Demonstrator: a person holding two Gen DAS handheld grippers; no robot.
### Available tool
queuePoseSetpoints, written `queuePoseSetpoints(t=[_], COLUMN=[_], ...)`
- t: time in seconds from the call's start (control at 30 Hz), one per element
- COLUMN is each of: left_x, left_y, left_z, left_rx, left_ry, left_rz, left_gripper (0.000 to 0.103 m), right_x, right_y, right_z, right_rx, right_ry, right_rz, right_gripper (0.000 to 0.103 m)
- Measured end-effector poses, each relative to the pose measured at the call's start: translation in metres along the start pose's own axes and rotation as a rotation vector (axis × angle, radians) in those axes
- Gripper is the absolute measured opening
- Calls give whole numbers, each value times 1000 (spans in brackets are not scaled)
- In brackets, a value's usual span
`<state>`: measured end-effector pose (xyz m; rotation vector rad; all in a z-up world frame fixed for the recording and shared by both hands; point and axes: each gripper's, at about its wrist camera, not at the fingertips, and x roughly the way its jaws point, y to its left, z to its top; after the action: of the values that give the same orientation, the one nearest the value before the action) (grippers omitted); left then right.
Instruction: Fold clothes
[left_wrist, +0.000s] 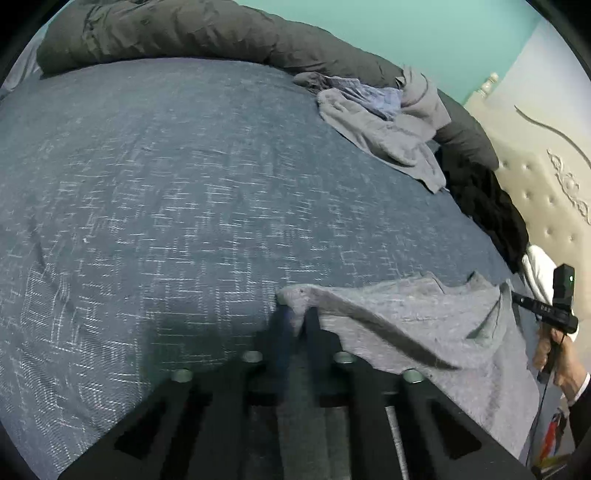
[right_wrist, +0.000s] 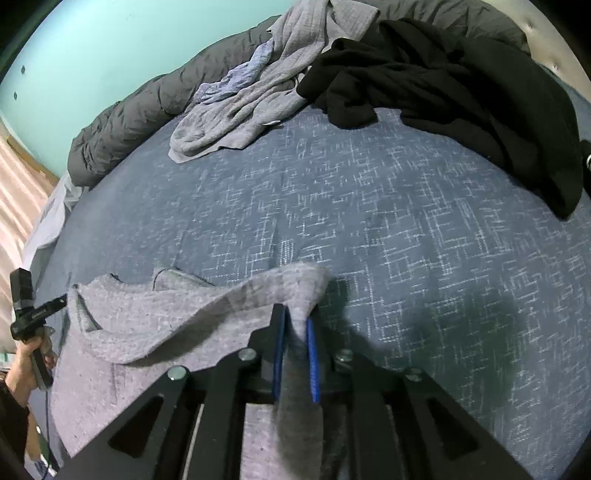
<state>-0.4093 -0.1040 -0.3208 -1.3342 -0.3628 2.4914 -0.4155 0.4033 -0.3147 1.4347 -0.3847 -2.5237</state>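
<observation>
A grey garment lies on the near part of the blue patterned bedspread. My left gripper is shut on one corner of it and holds that corner just above the bed. In the right wrist view my right gripper is shut on the other corner of the same grey garment, which drapes between its blue-padded fingers. The cloth sags between the two grippers. Each view shows the other gripper held in a hand at its edge.
A pile of grey and light blue clothes and a black garment lie at the far side of the bedspread. A rolled dark grey duvet runs along the far edge. A cream tufted headboard stands at the right.
</observation>
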Motion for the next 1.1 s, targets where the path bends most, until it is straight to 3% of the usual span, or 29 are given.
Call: queuePoseSetpoints(t=[0.07,0.13,0.3,0.67,0.8,0.87,0.93,0.97,1.1], left_x=[-4,-14,-40,-25,-26,-37,-54,-65,-99], left_y=[-4,-2,12,22,12,7,5,4,-3], left_z=[0,2,8,12,7,2,-7,-13,-41], left_rx=[23,18,-16,-70,-44,-30,-41,-55,-87], left_ry=[-11,-34,-85,-49,-39,-48,-66,-81,-119], left_rz=[11,16,28,77,110,132,145,136,129], left_gripper=[5,4,4,5,14,22,26,27,28], right_x=[0,-2,-23,-10,7,7,-4,-15,-61], right_y=[1,3,-7,-5,2,6,13,19,47], right_z=[0,-1,7,23,21,17,13,10,-14], right_rx=[-6,-21,23,29,-10,-20,-34,-40,-26], right_ry=[-12,-22,-93,-69,-14,-5,-27,-53,-111], right_rz=[-1,-12,3,-89,-160,-193,-262,-287,-180], right_gripper=[10,4,3,3,3,6,19,20,25])
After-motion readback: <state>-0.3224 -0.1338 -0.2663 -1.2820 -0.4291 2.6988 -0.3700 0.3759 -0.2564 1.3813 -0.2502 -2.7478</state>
